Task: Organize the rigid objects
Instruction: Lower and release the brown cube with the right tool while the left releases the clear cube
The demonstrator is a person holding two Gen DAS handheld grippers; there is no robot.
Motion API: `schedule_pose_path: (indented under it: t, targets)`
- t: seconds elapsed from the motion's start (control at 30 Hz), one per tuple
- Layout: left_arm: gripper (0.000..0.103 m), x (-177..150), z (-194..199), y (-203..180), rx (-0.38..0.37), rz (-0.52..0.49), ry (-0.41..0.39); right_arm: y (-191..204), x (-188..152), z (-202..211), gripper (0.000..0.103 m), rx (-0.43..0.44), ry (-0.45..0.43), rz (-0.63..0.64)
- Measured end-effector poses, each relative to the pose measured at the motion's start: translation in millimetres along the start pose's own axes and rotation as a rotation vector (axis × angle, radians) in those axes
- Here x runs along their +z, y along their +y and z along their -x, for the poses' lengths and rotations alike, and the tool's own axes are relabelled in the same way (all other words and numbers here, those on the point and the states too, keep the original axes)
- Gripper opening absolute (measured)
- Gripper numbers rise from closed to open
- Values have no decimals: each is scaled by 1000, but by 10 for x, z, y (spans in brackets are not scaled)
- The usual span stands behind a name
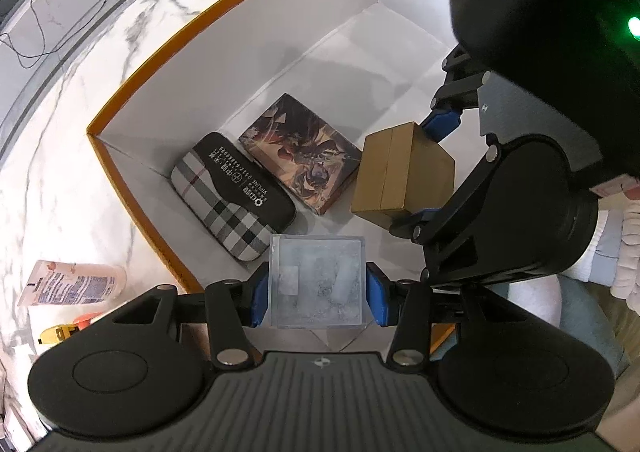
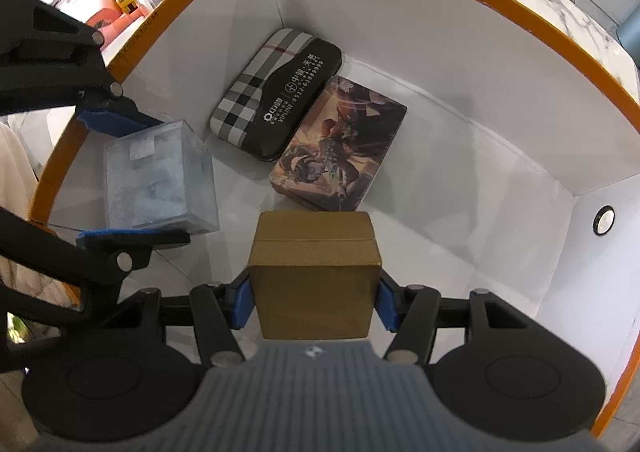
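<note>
While both grippers hang over the open white storage box [image 2: 500, 63] with its orange rim, I can see each one carrying something. My left gripper [image 1: 318, 292] has its blue pads pressed on the two sides of a clear plastic cube [image 1: 318, 280], held above the near left part of the box. My right gripper [image 2: 314, 302] is clamped the same way on a gold cardboard box [image 2: 314, 272], which hangs just right of the cube, over the middle of the floor. On the floor in the far left corner lies a plaid-and-black case [image 2: 276, 99], flat, and touching its right side lies an illustrated tin [image 2: 340, 143]. Outside, on the marble counter [image 1: 60, 171] to the left, rests a printed packet [image 1: 72, 282].
</note>
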State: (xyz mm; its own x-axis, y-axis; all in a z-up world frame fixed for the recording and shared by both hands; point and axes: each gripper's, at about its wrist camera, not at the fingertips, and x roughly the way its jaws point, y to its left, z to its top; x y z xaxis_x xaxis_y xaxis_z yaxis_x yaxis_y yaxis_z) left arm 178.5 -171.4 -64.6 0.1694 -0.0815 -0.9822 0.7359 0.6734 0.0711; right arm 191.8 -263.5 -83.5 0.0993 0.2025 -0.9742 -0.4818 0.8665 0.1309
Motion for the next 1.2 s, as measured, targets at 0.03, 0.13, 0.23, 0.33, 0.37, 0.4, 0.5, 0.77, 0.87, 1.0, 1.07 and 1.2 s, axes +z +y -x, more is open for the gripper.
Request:
schedule_pose_path:
  t: [0.03, 0.13, 0.23, 0.33, 0.37, 0.4, 0.5, 0.77, 0.87, 1.0, 1.07, 1.2]
  targets:
    - [55, -1, -3, 1, 2, 0, 0, -6, 1, 3, 60, 5, -2, -6]
    - [56, -9, 2, -4, 13, -4, -2, 3, -4, -1, 60, 10, -4, -5]
    - [59, -24, 15, 5, 19, -1, -9, 11, -4, -6, 60, 9, -6, -3]
    - [59, -36, 47, 1, 27, -6, -15, 13, -8, -9, 60, 8, -6, -7]
    - [60, -39, 57, -4, 28, -9, -16, 15, -14, -5, 60, 8, -7, -7]
    - [63, -43, 67, -6, 28, -12, -19, 19, -17, -6, 60, 7, -7, -6]
    - [74, -57, 87, 2, 31, -18, -32, 21, -18, -7, 60, 7, -6, -5]
    - [72, -87, 147, 26, 51, -3, -73, -2, -11, 7, 60, 15, -12, -27]
    - [69, -118, 226, 49, 68, 5, -96, 5, -1, 7, 60, 34, -10, -38]
    - [61, -158, 308, 52, 81, -15, -116, 42, 16, -5, 60, 89, -5, -62]
    - [61, -175, 341, 46, 81, -23, -127, 63, 26, -11, 60, 98, -4, -69]
    - [61, -206, 361, 21, 80, -27, -139, 117, 52, 13, 61, 72, -4, -64]
